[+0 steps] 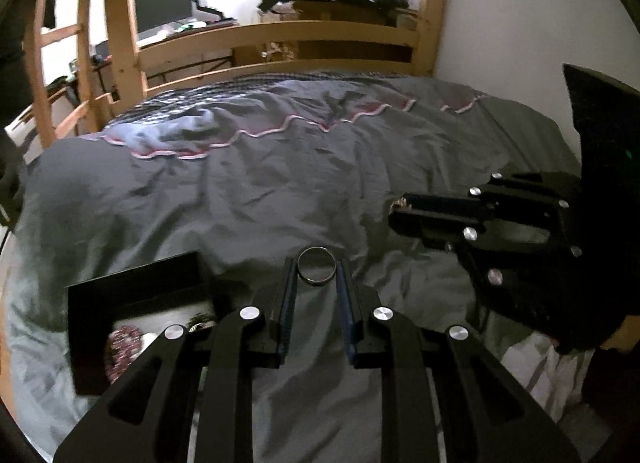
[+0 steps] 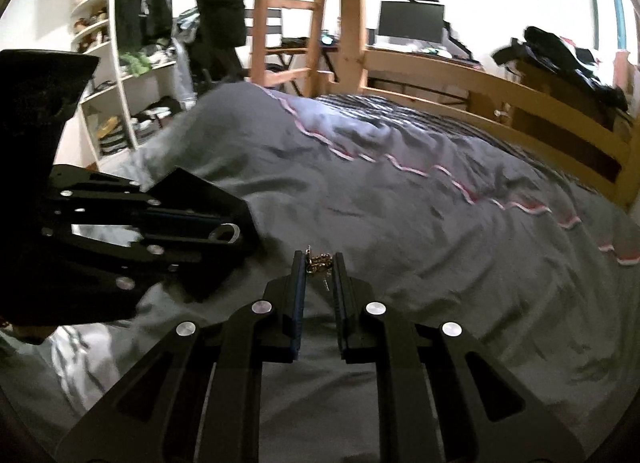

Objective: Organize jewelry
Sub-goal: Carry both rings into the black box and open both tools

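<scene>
The left gripper pinches a metal ring across its width between the fingertips, above the grey bedspread. The ring is rigid, light and smooth, so it is likely to slip; a grip on opposite outer edges suits it. The right gripper pinches a gold chain, which is limp and prone to tangling; a grip on the bunched links suits it. An open black box, holding pink beads, lies just left of the left gripper.
</scene>
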`<state>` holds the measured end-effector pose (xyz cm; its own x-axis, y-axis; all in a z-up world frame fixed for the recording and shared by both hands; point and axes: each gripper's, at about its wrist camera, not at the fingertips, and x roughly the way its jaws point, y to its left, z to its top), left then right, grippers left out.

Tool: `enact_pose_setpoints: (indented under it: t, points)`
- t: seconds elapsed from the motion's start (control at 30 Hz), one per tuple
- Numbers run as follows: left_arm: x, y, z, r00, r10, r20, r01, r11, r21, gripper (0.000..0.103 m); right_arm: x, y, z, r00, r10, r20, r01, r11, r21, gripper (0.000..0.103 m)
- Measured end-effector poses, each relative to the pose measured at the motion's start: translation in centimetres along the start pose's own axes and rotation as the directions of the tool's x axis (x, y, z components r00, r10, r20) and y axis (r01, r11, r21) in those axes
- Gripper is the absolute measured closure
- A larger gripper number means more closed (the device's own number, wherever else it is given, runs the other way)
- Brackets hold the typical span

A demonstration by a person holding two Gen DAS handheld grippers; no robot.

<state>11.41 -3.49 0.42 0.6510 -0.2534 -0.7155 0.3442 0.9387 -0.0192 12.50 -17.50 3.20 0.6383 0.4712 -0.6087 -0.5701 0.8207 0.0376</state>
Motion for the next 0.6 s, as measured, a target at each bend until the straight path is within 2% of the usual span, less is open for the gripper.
enact_pose_setpoints:
  t: [0.23,0.33,0.5,0.6]
  points:
    - [-2.9,4.0,-1.6,0.996,0.094,0.005,-0.094,0.994,-0.061,0.083,1.3,5.4,1.4,0.997,0.074,-0.005,-0.074,0.995,-0.07,0.089]
    - [-3.7,5.7,-2.3,0.991,0.13,0.002,-0.13,0.989,-0.077,0.083,2.0,6.8,1.8,0.995,0.104,-0.001,-0.103,0.992,-0.066,0.089]
    - [-4.9,9.5,-3.6,0.981,0.191,-0.012,-0.191,0.97,-0.149,0.083,3.3,8.8,2.1,0.994,0.109,-0.011,-0.109,0.991,-0.083,0.089]
    - [-5.1,11.1,-4.3,0.98,0.197,-0.01,-0.195,0.964,-0.18,0.083,3.9,9.7,2.0,0.995,0.102,-0.01,-0.102,0.992,-0.078,0.089]
